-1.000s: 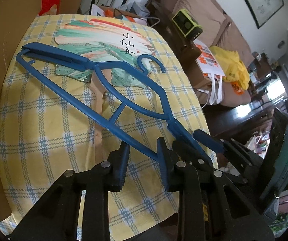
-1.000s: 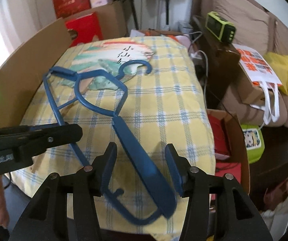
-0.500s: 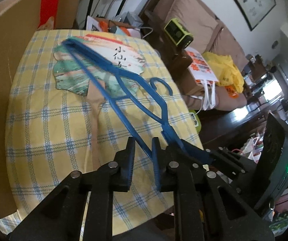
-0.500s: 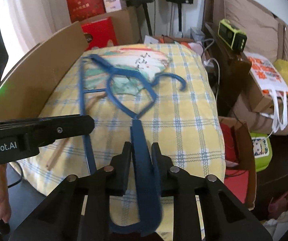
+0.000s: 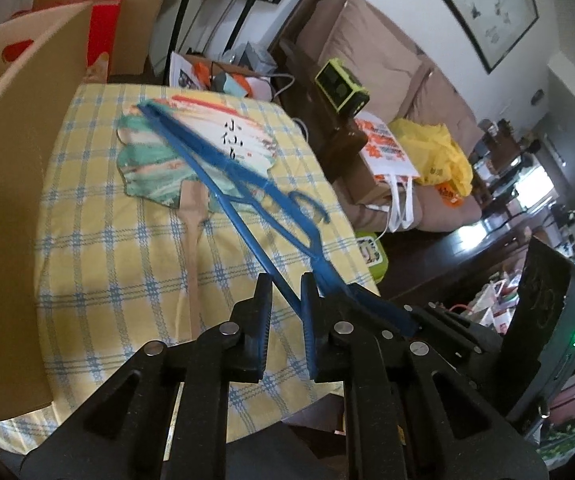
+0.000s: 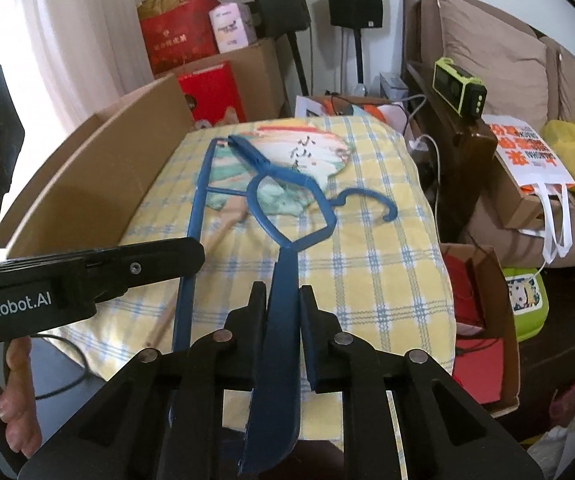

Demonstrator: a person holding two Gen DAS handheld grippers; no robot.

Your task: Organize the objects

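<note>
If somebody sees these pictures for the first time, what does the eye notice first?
First comes the blue hanger, raised at its near end over the yellow checked tablecloth, with the right tool shut on its broad arm and the left tool shut on its thin bar. Beneath its far end lies a painted fan with a wooden handle.

Brown sofa (image 5: pixel 371 52), green radio (image 6: pixel 459 88), cardboard boxes (image 6: pixel 243 68), two black speakers (image 6: pixel 353 0).

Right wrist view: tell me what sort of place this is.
Most likely a lived-in home living room: a brown sofa along the wall, speakers on stands, and stacked cardboard boxes behind a table with a yellow checked cloth.
</note>
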